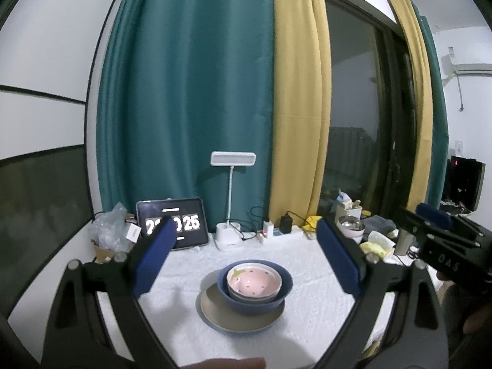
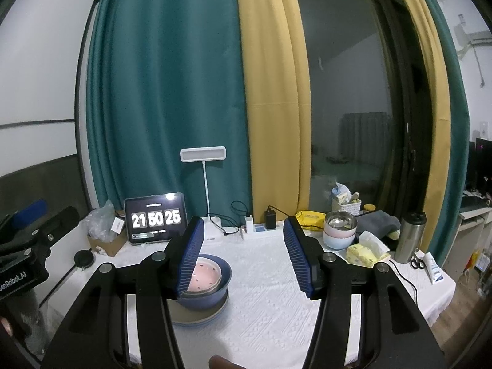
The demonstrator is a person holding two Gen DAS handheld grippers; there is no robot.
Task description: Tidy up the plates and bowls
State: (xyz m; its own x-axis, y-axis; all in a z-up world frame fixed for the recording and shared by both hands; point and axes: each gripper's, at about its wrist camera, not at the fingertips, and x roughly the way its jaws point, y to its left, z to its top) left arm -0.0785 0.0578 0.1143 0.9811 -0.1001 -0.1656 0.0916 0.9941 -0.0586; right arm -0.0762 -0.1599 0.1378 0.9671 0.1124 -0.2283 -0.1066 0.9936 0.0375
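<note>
Table [image 2: 276, 323]: I see one, under a white cloth; I take it as my landmark, and the centre is kept for the dishes while clutter sits along the back and right edges.
Curtains [image 1: 184, 92]: teal and yellow panels hang behind the table's back edge.
Tablet [image 2: 156, 219]: one, propped at the table's back left, reading 21 50 25, turned my way so I can read it.
Lamp [image 1: 232, 158]: one, white, at the table's back edge just right of the tablet.
Left gripper [image 1: 246, 246]: I hold it spread wide and empty above the table's near side, the stack framed between its blue pads.
Right gripper [image 2: 243, 255]: also spread wide and empty, above the table's centre, the stack behind its left finger.
Plate [image 1: 215, 313]: one, tan with a blue rim, flat at the table's centre; being widest, it makes the base.
Blue bowl [image 1: 283, 289]: one, sitting on the plate.
Grey bowl [image 1: 246, 295]: I judge one nests inside the blue bowl; only its rim shows.
Pink dish [image 1: 250, 281]: one, strawberry-patterned, nested on top as the smallest.
Count: four pieces in one stack, none gripped.
Spare bowls [image 2: 339, 230]: a steel one over pink and pale blue, three as I read it, at the table's back right.
Progress: I judge the centre stack done.
</note>
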